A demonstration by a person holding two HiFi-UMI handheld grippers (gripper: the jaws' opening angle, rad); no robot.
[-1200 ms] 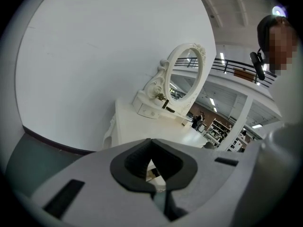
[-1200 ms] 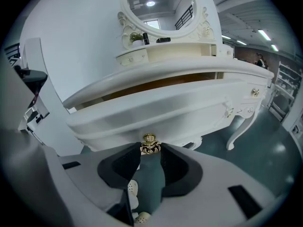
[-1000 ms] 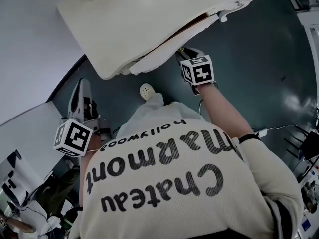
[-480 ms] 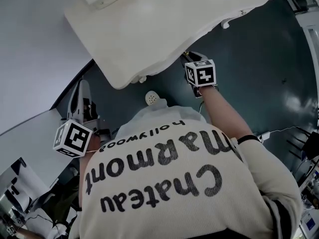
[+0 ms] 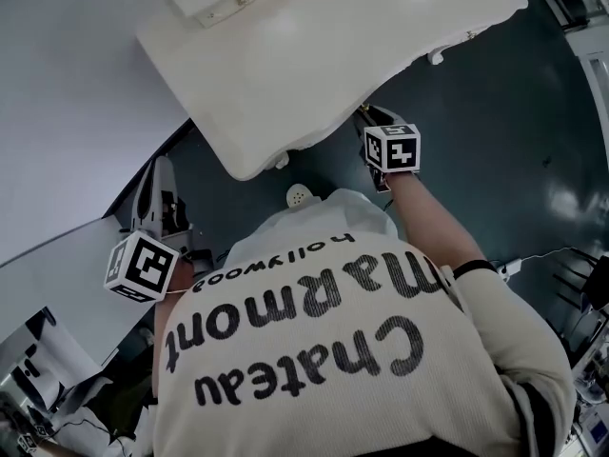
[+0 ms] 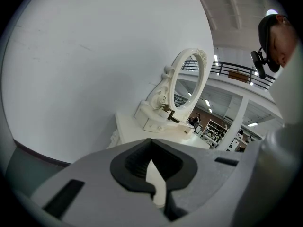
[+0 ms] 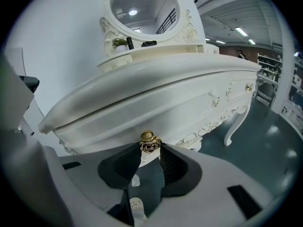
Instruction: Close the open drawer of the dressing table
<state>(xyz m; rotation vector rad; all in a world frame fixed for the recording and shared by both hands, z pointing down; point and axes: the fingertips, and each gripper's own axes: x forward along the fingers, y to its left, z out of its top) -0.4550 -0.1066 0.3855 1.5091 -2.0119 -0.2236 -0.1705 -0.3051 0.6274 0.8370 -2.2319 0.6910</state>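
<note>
A plain white wall [image 5: 67, 93] filled ten o'clock, a dark teal floor [image 5: 514, 131] spread toward three o'clock, strip lights [image 7: 241, 31] glowing beyond.

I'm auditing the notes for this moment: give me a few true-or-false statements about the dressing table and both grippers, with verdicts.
1. An oval mirror stands on the dressing table. True.
2. The gold knob sits between the jaws of the right gripper. True; the jaws have just been closing on it.
3. The left gripper holds the mirror. False: its jaws are together on nothing, apart from the table.
4. The drawer stands pulled far out. False: its front looks pushed in under the tabletop.
</note>
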